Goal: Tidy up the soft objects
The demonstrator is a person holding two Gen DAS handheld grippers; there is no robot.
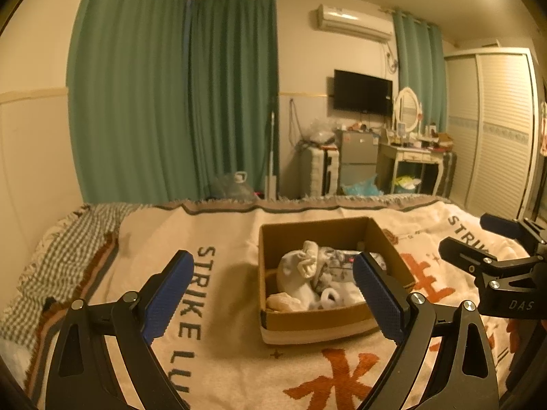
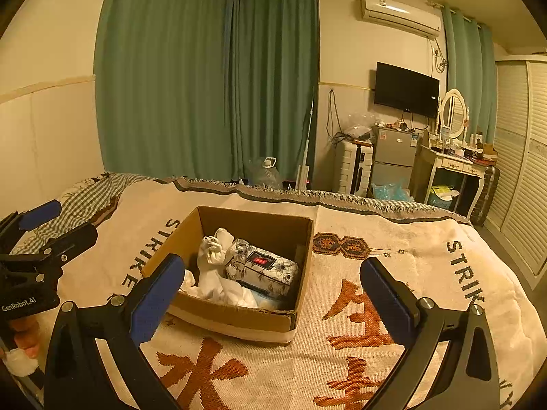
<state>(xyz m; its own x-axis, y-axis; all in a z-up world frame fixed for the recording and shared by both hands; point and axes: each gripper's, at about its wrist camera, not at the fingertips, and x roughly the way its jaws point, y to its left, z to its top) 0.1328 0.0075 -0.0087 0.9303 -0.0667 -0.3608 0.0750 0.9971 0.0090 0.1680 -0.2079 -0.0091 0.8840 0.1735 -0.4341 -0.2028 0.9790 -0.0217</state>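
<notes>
Ahead of the left hand-held gripper (image 1: 273, 294), its right finger hides the cardboard box's (image 1: 283, 235) near-right corner — dresser clutter (image 1: 407, 136) beyond stays unreadably small.

The right hand-held gripper (image 2: 273, 294) hangs wide open over the blanket (image 2: 427, 273) on the bed, holding nothing. At eleven o'clock from it sits the box (image 2: 239, 317), with white cloths (image 2: 215, 273) and a floral pack (image 2: 263, 266) inside. The left hand-held gripper (image 2: 54, 225) (also open) shows at nine o'clock.
</notes>
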